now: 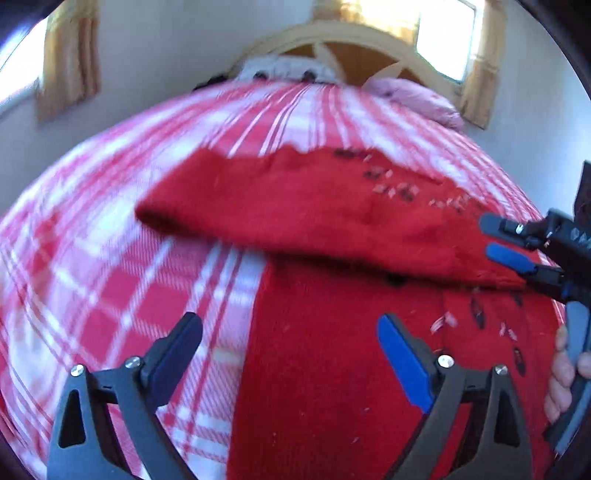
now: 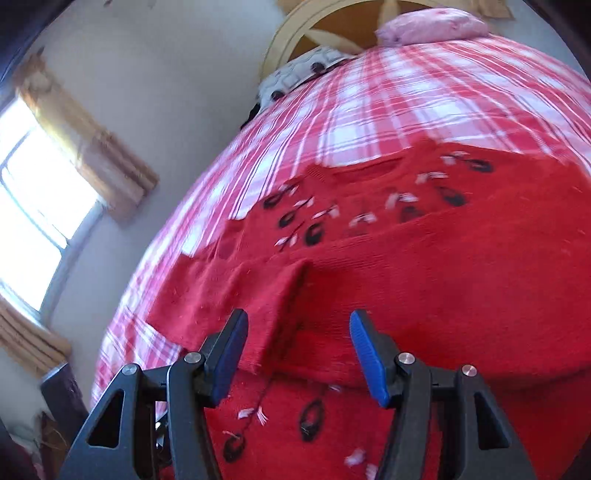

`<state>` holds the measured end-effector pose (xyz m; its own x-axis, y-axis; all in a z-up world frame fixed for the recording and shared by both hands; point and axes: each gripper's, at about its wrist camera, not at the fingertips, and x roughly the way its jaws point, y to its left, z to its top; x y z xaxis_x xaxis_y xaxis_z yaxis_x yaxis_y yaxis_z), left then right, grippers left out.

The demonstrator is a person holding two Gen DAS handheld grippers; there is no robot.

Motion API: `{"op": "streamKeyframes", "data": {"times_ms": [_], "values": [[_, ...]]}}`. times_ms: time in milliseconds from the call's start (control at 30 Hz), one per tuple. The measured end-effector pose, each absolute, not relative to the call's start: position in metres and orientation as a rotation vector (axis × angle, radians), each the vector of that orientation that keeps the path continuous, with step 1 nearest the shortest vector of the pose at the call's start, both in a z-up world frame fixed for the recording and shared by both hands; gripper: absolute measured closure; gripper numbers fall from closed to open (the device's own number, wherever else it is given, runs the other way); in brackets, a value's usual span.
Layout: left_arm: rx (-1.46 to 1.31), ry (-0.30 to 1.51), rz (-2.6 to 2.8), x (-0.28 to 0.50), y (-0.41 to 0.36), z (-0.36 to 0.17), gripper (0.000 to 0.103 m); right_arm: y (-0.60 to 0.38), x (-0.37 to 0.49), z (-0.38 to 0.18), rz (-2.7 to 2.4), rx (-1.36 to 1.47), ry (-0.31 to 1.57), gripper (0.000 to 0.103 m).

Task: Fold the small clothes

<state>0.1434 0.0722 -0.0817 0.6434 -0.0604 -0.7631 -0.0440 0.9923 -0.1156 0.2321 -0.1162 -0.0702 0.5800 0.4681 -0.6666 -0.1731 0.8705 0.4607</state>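
Lying across a red-and-white plaid bedspread (image 1: pixel 110 258), a red knitted sweater (image 1: pixel 332 369) sits partway through its fold: one sleeve (image 1: pixel 295 210) is laid over the body as a long, rounded band, while the rest of the garment remains spread flat. Judging from the two wrist views, only this first tuck is in place; the other side, and the final doubling of the body, appear still to come.

The left gripper (image 1: pixel 290 354) hangs just above the sweater's left edge with its jaws wide apart and nothing between them, one finger over the plaid, the other over the knit. The right gripper (image 2: pixel 299 350) stands about half open above the folded sleeve; its blue pads straddle the fabric's raised edge, but they do not appear to press on it. In the left view, a hand (image 1: pixel 565 376) is seen wrapped round that tool's handle at the frame's right edge.

The sweater is a thick, fuzzy wool-like knit, deep red, scattered with small black oval motifs and white flecks near the neckline (image 2: pixel 369 173). The bedspread beneath looks soft and brushed. Beyond it lie a pink pillow (image 2: pixel 432 22), a curved wooden headboard (image 1: pixel 354 37) and yellow curtains (image 1: pixel 70 59) by bright windows.
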Motion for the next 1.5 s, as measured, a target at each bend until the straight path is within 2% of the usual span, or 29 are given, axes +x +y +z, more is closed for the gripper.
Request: {"op": "streamKeyframes", "data": {"times_ms": [100,200,233,267,300,433,733,933,1033,1100,1367,1500], "values": [[-0.156,0.859,0.013,0.14,0.079,-0.08,0.009,-0.085,0.24,-0.085,0.385,0.281,0.921,0.044],[-0.174,0.868,0.022,0.136,0.082,-0.083,0.009,-0.058,0.239,-0.085,0.361,0.148,0.868,0.045],[-0.169,0.865,0.024,0.136,0.082,-0.084,0.008,-0.053,0.239,-0.085,0.365,0.119,0.862,0.062],[-0.161,0.865,0.026,0.136,0.081,-0.084,0.008,-0.046,0.24,-0.086,0.377,0.093,0.869,0.087],[-0.154,0.867,0.029,0.136,0.08,-0.085,0.008,-0.043,0.241,-0.088,0.381,0.087,0.884,0.093],[-0.129,0.88,0.041,0.143,0.078,-0.088,0.007,-0.04,0.241,-0.075,0.392,0.091,0.858,0.094],[-0.179,0.884,0.07,0.149,0.088,-0.082,0.007,-0.043,0.232,0.064,0.523,0.073,0.587,0.095],[-0.251,0.863,0.188,0.196,0.116,-0.068,0.007,-0.086,0.211,0.107,0.473,0.053,0.475,0.095],[-0.269,0.92,0.279,0.211,0.131,-0.08,0.007,-0.13,0.202,0.1,0.397,0.076,0.458,0.095],[-0.297,0.905,0.279,0.208,0.136,-0.084,0.007,-0.165,0.2,0.076,0.338,0.104,0.5,0.095],[-0.228,0.909,0.309,0.21,0.124,-0.088,0.005,-0.232,0.22,-0.076,0.028,0.122,0.805,0.094],[-0.224,0.907,0.302,0.208,0.124,-0.088,0.005,-0.241,0.224,-0.076,0.026,0.163,0.8,0.093]]}}
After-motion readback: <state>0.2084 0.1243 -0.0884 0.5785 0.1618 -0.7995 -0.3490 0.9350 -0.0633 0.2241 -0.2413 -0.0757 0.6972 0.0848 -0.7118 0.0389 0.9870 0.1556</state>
